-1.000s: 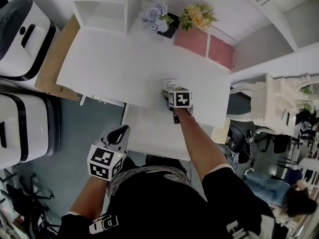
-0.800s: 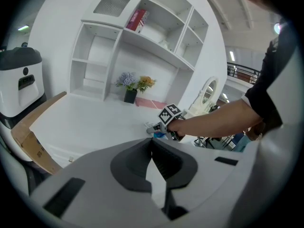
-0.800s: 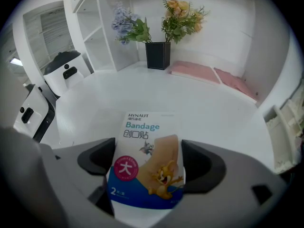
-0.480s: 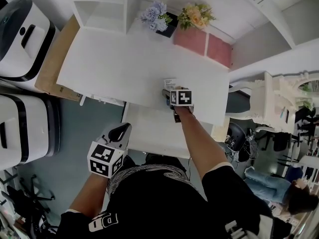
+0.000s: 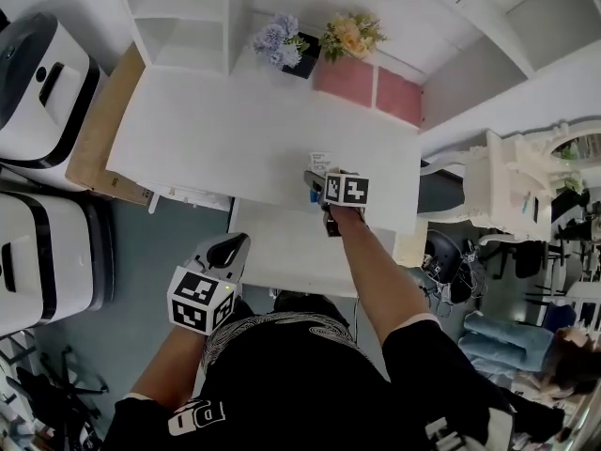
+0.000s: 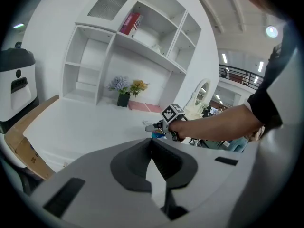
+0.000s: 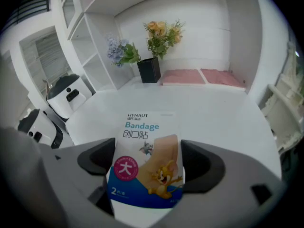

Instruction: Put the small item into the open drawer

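Right gripper (image 5: 315,178) pinching the bandage packet (image 7: 145,160): the two jaws press on the packet's lower side edges, and its printed upper half stands out ahead of them, over the near edge of the white desk (image 5: 216,130). Left gripper (image 6: 152,158): jaws pressed together with nothing between them, held low and behind the right one, close to the person's body.

Handling. The packet is a flat printed sachet and is judged very light, thin and pliable, with a glossy face that may slide under a loose pinch. It is not judged fragile, though a hard squeeze could crease it. The present hold across the lower edges looks sound. The free upper half may flop or catch on the drawer front, so it should go in leading edge first, with the jaws parting only once it is low inside.

Containers. The open drawer (image 5: 272,252) lies just behind and below the right gripper, on the person's side of the desk edge. The part of its floor that shows is bare white, and the forearm covers the rest. Well ahead of the gripper, at the back of the desk, a black pot (image 7: 149,70) holds yellow and lilac flowers.
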A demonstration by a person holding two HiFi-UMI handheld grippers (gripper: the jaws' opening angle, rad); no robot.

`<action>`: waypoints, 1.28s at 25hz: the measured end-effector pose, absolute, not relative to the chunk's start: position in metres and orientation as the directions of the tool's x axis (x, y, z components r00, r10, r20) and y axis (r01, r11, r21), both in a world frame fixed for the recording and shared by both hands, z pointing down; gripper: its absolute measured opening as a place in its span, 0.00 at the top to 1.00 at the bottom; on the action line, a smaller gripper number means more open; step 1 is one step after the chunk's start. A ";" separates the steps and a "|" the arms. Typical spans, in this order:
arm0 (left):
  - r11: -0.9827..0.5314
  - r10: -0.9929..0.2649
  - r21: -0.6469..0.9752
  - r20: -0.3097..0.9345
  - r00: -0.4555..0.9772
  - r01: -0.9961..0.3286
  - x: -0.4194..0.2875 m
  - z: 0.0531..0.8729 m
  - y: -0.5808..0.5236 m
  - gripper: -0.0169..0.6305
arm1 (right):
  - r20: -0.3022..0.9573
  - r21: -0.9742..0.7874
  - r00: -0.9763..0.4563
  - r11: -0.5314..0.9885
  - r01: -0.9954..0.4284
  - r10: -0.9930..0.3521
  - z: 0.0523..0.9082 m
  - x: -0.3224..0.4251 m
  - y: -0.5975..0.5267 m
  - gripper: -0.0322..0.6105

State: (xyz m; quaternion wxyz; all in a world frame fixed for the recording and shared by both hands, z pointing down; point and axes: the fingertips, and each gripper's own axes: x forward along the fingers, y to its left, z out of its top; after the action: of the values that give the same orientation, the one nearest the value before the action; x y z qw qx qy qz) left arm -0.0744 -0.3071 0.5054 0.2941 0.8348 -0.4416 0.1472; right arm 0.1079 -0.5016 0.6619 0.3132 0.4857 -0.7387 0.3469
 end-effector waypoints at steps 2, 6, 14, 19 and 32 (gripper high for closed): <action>-0.455 -0.644 0.357 0.500 0.579 -0.815 -0.072 0.503 -0.305 0.95 | 0.774 -0.276 -0.366 0.246 -0.929 -0.517 0.652 0.108 -0.496 0.28; -0.494 -0.626 0.346 0.494 0.603 -0.798 -0.067 0.500 -0.298 0.95 | 0.714 -0.378 -0.418 0.193 -0.906 -0.561 0.630 0.111 -0.483 0.28; -0.555 -0.600 0.325 0.481 0.639 -0.766 -0.058 0.490 -0.290 0.95 | 0.556 -0.550 -0.528 0.192 -0.813 -0.642 0.576 0.104 -0.438 0.28; -0.587 -0.585 0.315 0.471 0.660 -0.745 -0.054 0.483 -0.288 0.95 | 0.477 -0.601 -0.559 0.212 -0.770 -0.678 0.543 0.101 -0.414 0.28; -0.614 -0.552 0.314 0.485 0.678 -0.724 -0.063 0.494 -0.272 0.95 | 0.490 -0.580 -0.534 0.200 -0.790 -0.688 0.555 0.101 -0.338 0.28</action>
State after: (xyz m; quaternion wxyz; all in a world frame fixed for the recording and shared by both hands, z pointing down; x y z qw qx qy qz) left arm -0.0627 -0.2718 0.4941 0.2491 0.8814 -0.3621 0.1727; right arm 0.1008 -0.3378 0.5549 0.0611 0.4786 -0.7721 0.4136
